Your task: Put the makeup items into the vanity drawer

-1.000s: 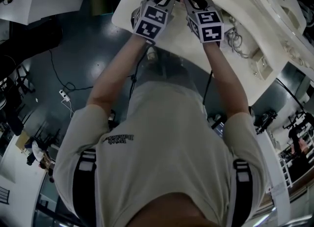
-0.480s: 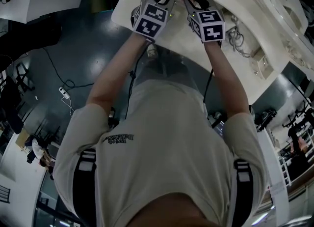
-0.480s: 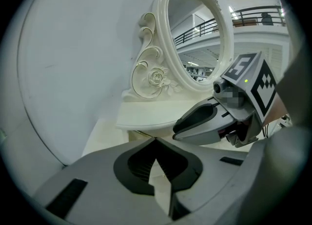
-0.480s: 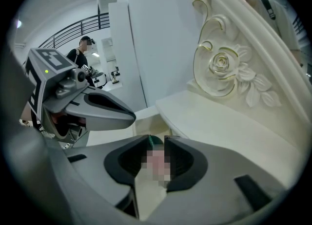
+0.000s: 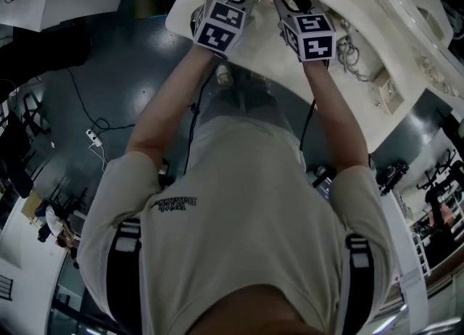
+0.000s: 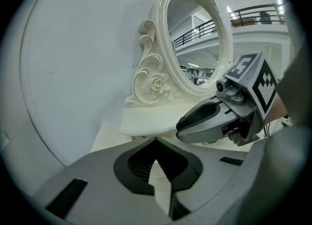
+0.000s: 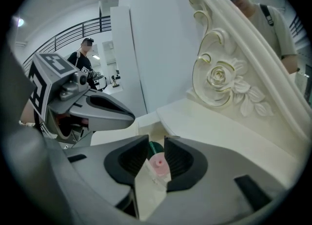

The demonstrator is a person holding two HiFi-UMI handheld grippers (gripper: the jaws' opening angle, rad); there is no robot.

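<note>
1. The left arm (image 5: 168,105) and right arm (image 5: 335,120) reach forward side by side, both claws angled down over the vanity surface (image 5: 290,65).
2. The left claw (image 6: 156,165) has its jaws together and holds nothing.
3. The right claw (image 7: 156,153) has just been opening; its jaws stand apart, gripping nothing.
4. The pink makeup item (image 7: 158,164) sits between those parted jaws below the shelf edge (image 7: 195,121). Its round end faces the camera and its long axis runs away along the claw. A green thing (image 7: 154,147) lies just behind.
</note>
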